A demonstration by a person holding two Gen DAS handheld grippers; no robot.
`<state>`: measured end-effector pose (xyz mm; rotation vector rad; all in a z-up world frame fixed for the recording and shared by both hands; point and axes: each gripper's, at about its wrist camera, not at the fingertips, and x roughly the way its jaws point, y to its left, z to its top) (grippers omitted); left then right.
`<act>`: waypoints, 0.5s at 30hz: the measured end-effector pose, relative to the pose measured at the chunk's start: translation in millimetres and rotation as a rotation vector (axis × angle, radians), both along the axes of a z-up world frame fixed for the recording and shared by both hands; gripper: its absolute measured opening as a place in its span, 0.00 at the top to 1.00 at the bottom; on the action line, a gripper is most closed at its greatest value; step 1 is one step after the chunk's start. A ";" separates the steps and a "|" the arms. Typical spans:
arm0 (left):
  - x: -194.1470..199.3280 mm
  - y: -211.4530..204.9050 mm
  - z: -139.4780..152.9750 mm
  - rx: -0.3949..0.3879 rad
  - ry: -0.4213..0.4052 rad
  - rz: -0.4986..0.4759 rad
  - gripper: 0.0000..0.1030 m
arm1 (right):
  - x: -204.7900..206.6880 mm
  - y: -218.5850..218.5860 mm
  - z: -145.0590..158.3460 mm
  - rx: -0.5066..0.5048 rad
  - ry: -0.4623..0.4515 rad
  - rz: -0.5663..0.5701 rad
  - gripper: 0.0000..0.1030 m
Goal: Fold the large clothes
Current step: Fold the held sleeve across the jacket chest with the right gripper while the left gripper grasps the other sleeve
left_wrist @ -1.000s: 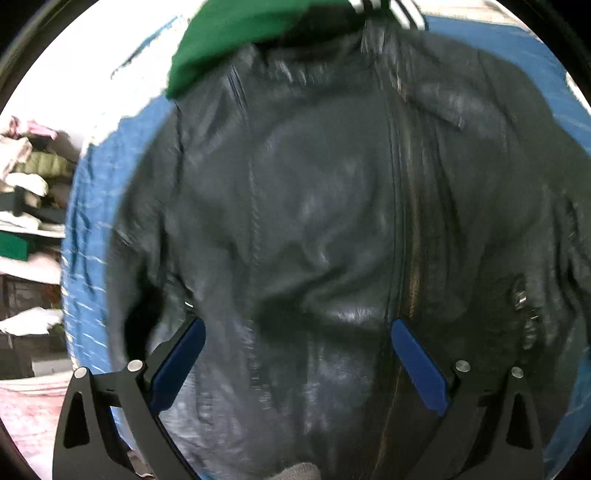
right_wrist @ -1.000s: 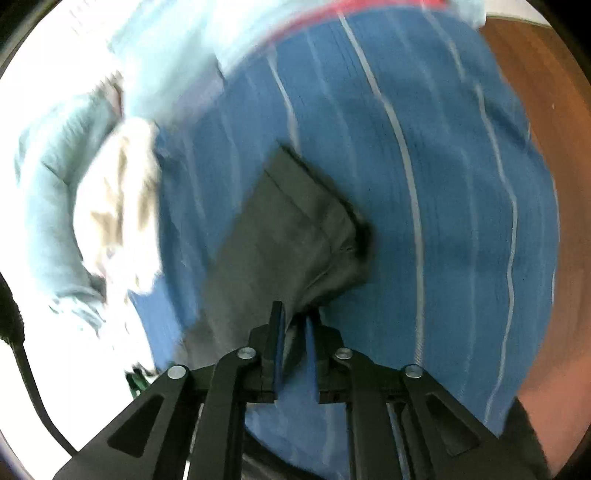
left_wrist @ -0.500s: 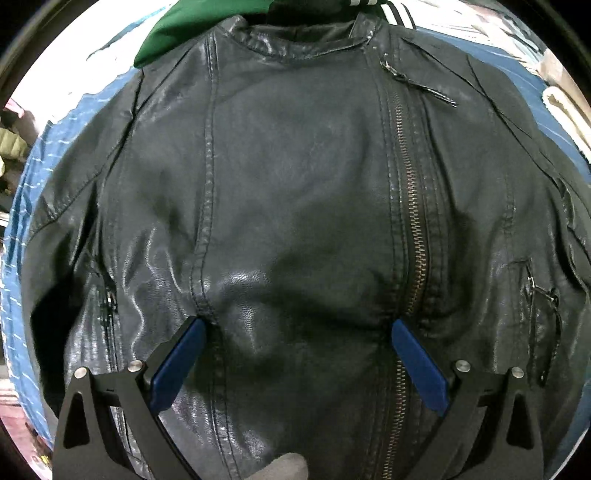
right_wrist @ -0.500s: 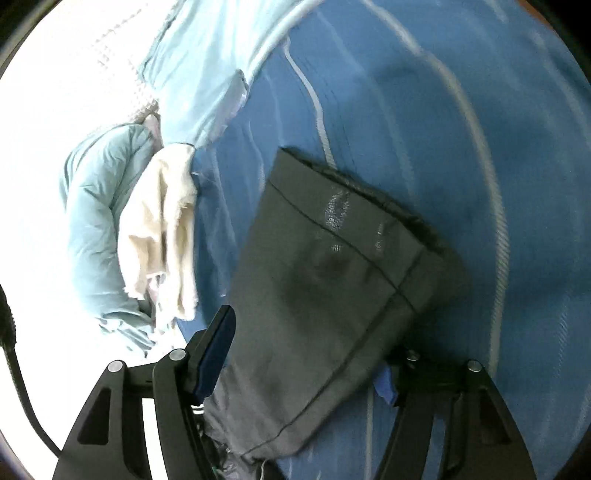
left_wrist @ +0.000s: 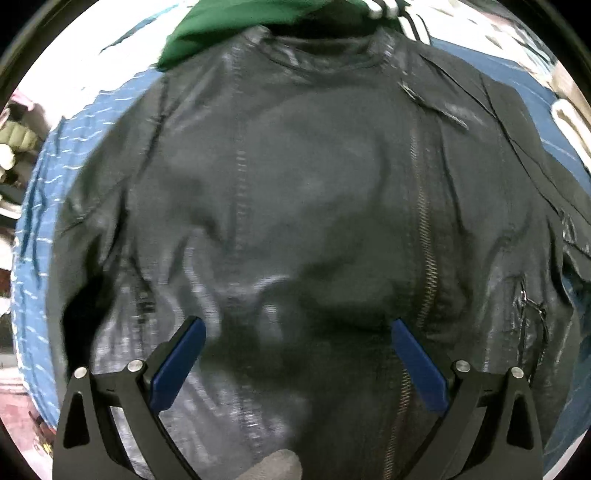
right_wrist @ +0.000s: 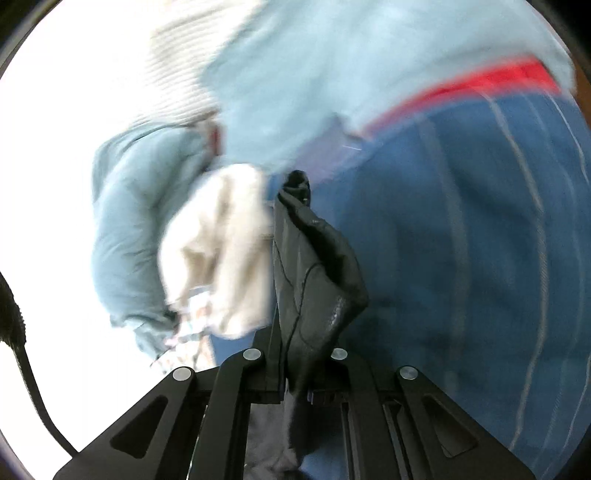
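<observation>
Fingers [right_wrist: 295, 373] pinching black sleeve [right_wrist: 317, 266], blue striped bedcover [right_wrist: 461, 258], pale clothes [right_wrist: 221, 243] beside

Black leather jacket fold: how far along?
Done: black leather jacket lies front-up and zipped on the blue striped cloth. In hand: right gripper is shut on a dark sleeve end; left gripper is open above the front. Left: every fold.

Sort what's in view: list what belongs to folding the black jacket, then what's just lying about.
In the job:
- black leather jacket
- its sleeve end, pinched in the right gripper
- left gripper, fingers apart over the jacket

Lying about:
- green garment
- light blue garment
- cream cloth
- blue striped cover
</observation>
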<state>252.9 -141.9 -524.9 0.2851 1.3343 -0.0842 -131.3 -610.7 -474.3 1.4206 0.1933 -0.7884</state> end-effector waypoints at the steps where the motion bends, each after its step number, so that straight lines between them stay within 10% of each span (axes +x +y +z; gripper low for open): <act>1: 0.0 4.1 2.8 0.013 -0.010 0.010 0.00 | 9.6 0.8 15.7 -0.029 0.007 0.030 0.93; 9: 2.9 81.3 24.6 0.049 -0.046 0.197 0.00 | 166.5 63.4 122.5 -0.260 0.084 0.372 0.93; 15: -9.0 163.7 35.3 0.054 -0.072 0.355 0.00 | 345.9 213.1 117.1 -0.379 0.145 0.778 0.93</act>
